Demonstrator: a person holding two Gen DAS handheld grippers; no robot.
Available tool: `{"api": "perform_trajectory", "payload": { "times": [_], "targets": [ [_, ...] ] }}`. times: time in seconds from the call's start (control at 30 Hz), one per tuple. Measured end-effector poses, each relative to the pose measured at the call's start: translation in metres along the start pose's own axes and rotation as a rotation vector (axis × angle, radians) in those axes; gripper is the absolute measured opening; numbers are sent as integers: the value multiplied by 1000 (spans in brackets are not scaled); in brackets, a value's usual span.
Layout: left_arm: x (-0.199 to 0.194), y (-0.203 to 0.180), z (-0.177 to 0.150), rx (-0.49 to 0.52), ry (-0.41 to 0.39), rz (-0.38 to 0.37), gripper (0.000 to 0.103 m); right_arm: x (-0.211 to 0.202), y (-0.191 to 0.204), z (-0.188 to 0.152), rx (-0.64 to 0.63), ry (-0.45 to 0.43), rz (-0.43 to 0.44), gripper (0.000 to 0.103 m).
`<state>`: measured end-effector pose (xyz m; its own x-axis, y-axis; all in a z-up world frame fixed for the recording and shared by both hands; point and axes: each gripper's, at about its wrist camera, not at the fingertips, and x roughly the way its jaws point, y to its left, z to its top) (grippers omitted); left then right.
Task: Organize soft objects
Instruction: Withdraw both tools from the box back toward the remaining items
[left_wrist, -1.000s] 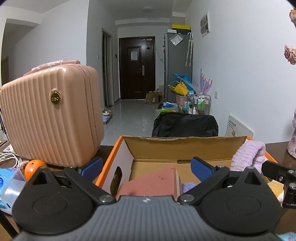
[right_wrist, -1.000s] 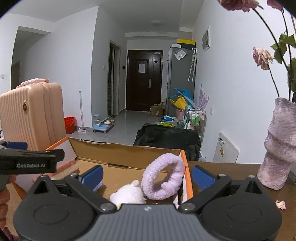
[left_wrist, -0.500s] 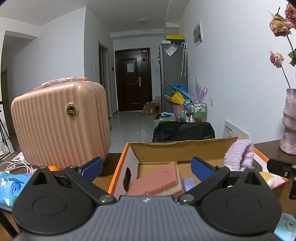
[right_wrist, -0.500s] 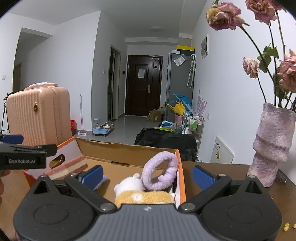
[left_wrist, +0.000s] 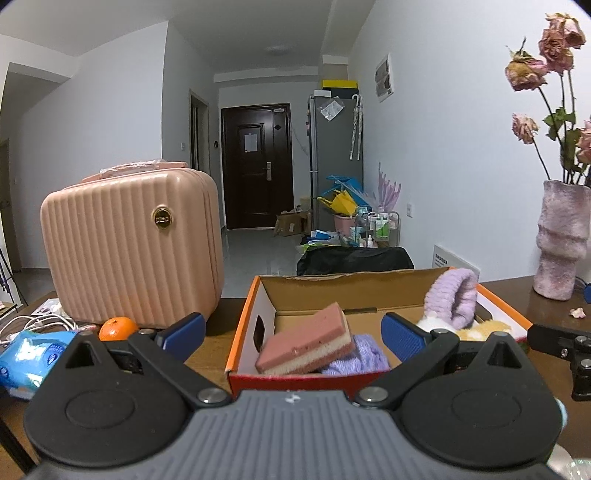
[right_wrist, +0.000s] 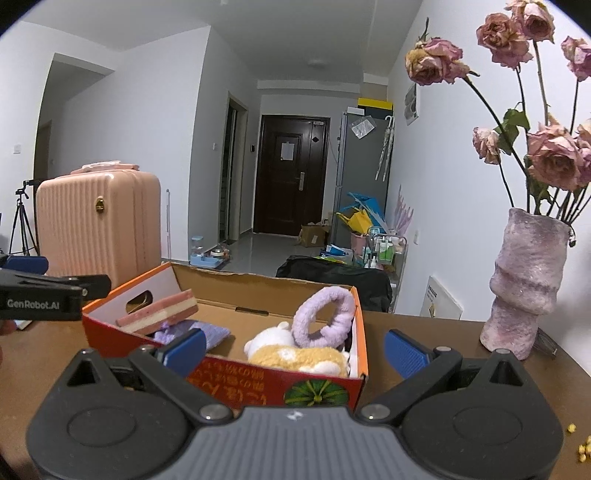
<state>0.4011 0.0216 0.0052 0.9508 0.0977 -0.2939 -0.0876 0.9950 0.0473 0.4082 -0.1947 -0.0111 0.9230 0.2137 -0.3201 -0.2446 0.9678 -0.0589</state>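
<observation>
A: While we hold both tools back from the box (left_wrist: 369, 288), what do we have in it?

B: We see a pink sponge (left_wrist: 306, 341) tilted at the left end, resting on a folded purple cloth (left_wrist: 356, 356). At the right end a yellow-and-white plush (right_wrist: 295, 354) lies on the floor of the box, and a purple loop (right_wrist: 325, 310) stands on edge, touching the plush and leaning at the right wall.

A: And our grippers?

B: Our left gripper (left_wrist: 292, 334) has its blue pads spread wide with nothing between them; it sits in front of the box's near wall, pads straddling the left half. Our right gripper (right_wrist: 294, 345) is just as wide and empty, in front of the red printed side of the box. From the right view, our left tool shows as a black bar at the left edge, near the box's left end.

A: What else is on our table (right_wrist: 424, 332)?

B: We have a pink case (left_wrist: 129, 243) upright left of the box, an orange (left_wrist: 117, 328) just before it, a blue packet (left_wrist: 33, 356) and white cables (left_wrist: 33, 323) further left. Right of the box, well apart from it, stands a vase (right_wrist: 526, 288) with dried roses (right_wrist: 550, 155). Yellow crumbs (right_wrist: 576, 441) lie near the table's right edge.
</observation>
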Motion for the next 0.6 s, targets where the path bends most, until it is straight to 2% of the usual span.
{"api": "perform_trajectory", "payload": {
  "times": [0.6],
  "targets": [
    [-77, 9, -25, -17, -3, -28, 103, -74, 10, -32, 23, -12, 13, 103]
  ]
}}
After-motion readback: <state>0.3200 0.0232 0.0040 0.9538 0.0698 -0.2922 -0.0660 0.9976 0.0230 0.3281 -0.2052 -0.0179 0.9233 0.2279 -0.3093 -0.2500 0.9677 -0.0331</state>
